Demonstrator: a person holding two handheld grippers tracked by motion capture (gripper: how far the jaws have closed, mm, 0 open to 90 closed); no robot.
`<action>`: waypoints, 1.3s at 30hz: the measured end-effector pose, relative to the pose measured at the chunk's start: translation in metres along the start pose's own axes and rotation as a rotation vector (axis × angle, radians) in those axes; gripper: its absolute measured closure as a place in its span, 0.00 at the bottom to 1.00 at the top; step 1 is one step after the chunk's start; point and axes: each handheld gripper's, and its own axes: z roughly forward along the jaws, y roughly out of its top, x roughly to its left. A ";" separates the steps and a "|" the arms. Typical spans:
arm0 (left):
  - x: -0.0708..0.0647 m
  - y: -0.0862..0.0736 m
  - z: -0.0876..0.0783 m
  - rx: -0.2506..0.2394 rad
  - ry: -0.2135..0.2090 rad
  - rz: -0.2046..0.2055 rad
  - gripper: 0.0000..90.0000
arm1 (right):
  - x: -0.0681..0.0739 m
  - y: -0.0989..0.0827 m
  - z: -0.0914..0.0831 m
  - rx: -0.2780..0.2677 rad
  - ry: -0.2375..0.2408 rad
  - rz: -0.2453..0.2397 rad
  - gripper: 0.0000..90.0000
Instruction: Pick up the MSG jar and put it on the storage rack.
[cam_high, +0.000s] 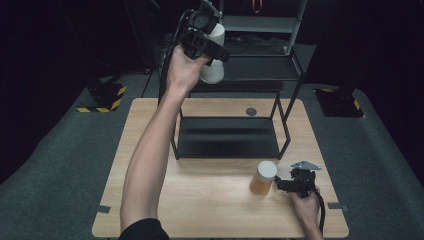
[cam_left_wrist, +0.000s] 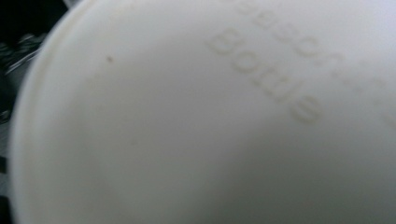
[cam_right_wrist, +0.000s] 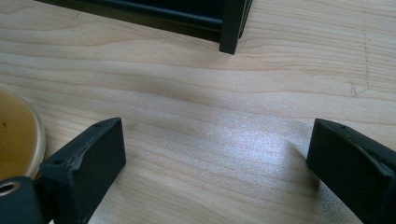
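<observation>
High above the back left corner of the black rack (cam_high: 227, 156), my left gripper (cam_high: 207, 37) is shut on a white bottle (cam_high: 214, 70). In the left gripper view the bottle's white surface (cam_left_wrist: 187, 130) sits right against the camera, with faint raised lettering, and it hides the jaws. My right gripper (cam_high: 296, 176) rests on the wooden table (cam_high: 200, 200) at the front right, open, with bare wood between its jaws (cam_right_wrist: 215, 154). An amber jar (cam_high: 263, 178) with a white lid stands just left of it, and its edge (cam_right_wrist: 16, 135) lies beside the left jaw.
The rack has a low black shelf and a top tier on thin posts, with one foot (cam_right_wrist: 232, 28) ahead of the right gripper. A small grey disc (cam_high: 251, 111) lies on the table behind it. A striped base (cam_high: 102, 100) stands on the floor.
</observation>
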 end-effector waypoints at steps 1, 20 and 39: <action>0.001 0.000 0.001 -0.003 0.008 -0.011 0.36 | 0.000 0.000 0.000 0.000 0.000 0.000 0.04; 0.011 0.016 0.031 0.035 0.108 -0.118 0.36 | 0.000 0.000 0.000 0.000 0.000 -0.002 0.04; 0.023 0.012 0.047 0.053 0.096 -0.145 0.36 | 0.000 0.000 0.000 0.000 0.000 -0.002 0.04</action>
